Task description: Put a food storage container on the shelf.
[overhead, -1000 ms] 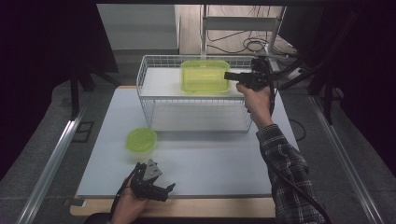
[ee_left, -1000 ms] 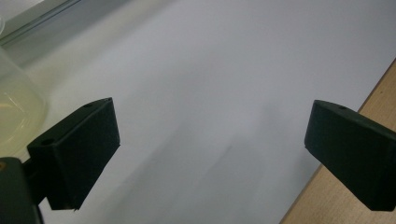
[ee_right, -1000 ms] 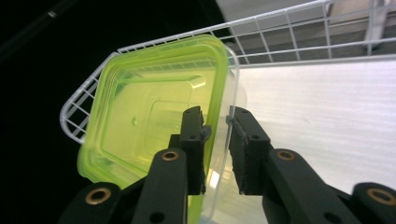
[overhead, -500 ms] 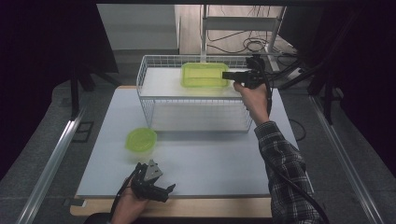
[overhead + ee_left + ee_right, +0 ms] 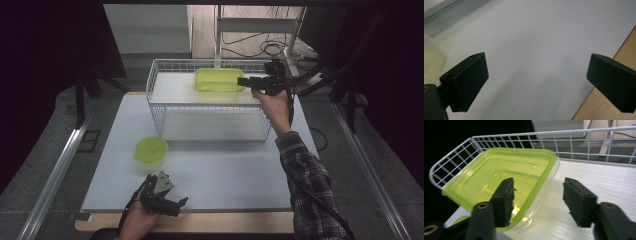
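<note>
While resting on the wire rack's (image 5: 155,95) top shelf, at its back, green container (image 5: 218,79): probably light, thin, slick plastic; best pinched at the rim. Right gripper (image 5: 537,201) just opening, released, one jaw inside the tub, rim wall between them, untouched.

- Rectangular container (image 5: 219,79): translucent lime-green.
- Round container (image 5: 150,149): the same lime-green.
- Wire rack (image 5: 210,129): white grid.
- Surface (image 5: 225,175): pale grey-white, with a light wood edge.
- Fingers (image 5: 504,200): matte black.
- Sleeve (image 5: 310,190): dark plaid check.
</note>
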Action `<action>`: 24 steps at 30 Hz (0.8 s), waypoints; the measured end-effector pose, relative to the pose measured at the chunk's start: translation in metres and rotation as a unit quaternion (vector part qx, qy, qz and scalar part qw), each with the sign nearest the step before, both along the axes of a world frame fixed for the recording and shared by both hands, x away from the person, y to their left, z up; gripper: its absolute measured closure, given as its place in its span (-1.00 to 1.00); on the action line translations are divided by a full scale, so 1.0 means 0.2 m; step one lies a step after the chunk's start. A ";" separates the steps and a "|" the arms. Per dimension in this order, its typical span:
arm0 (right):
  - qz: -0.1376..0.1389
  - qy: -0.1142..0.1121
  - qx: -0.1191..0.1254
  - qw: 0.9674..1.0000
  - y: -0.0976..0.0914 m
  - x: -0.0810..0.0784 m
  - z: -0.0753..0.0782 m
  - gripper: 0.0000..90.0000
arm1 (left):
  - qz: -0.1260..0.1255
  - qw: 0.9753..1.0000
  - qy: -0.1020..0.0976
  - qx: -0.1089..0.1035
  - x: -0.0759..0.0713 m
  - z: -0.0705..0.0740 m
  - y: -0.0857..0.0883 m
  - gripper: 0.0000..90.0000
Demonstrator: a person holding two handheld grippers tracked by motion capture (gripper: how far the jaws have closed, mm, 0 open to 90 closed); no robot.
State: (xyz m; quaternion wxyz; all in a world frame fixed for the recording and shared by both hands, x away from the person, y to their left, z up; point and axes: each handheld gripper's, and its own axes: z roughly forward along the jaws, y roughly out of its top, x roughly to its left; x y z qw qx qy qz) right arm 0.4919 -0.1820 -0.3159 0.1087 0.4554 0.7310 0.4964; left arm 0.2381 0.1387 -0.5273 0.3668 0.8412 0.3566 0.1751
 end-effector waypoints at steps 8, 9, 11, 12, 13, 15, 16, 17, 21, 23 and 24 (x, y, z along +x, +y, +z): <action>0.034 -0.023 -0.024 0.999 0.01 -0.07 0.00 -0.48 | 0.004 1.000 -0.002 -0.019 0.01 0.00 0.02 -0.92; 0.037 -0.025 -0.025 0.999 0.01 -0.08 0.00 -0.50 | 0.007 1.000 -0.002 -0.023 0.01 0.00 0.02 -0.92; 0.044 -0.027 -0.023 0.998 0.01 -0.09 -0.01 -0.54 | 0.010 1.000 -0.001 -0.028 0.01 0.00 0.02 -0.92; 0.046 -0.027 -0.023 0.998 0.01 -0.10 -0.01 -0.56 | 0.013 0.999 -0.001 -0.032 0.01 0.00 0.03 -0.92; 0.049 -0.030 -0.025 0.998 0.01 -0.11 -0.01 -0.57 | 0.015 0.999 -0.001 -0.034 0.01 0.00 0.03 -0.92; 0.052 -0.032 -0.024 0.998 0.01 -0.12 -0.01 -0.60 | 0.017 0.999 0.000 -0.037 0.01 0.00 0.03 -0.92; 0.054 -0.033 -0.024 0.998 0.00 -0.13 -0.01 -0.62 | 0.019 0.999 0.000 -0.037 0.01 0.00 0.03 -0.92; 0.056 -0.034 -0.023 0.998 0.00 -0.14 -0.01 -0.62 | 0.020 0.999 -0.001 -0.036 0.01 0.00 0.03 -0.92; 0.068 -0.039 -0.024 0.997 0.00 -0.17 0.00 -0.65 | 0.021 0.999 -0.002 -0.035 0.01 0.00 0.03 -0.92; 0.074 -0.041 -0.032 0.996 0.01 -0.19 0.00 -0.68 | 0.021 0.999 -0.003 -0.034 0.01 0.00 0.03 -0.93; 0.077 -0.044 -0.039 0.995 0.01 -0.20 -0.01 -0.69 | 0.021 0.999 -0.003 -0.034 0.01 0.00 0.03 -0.93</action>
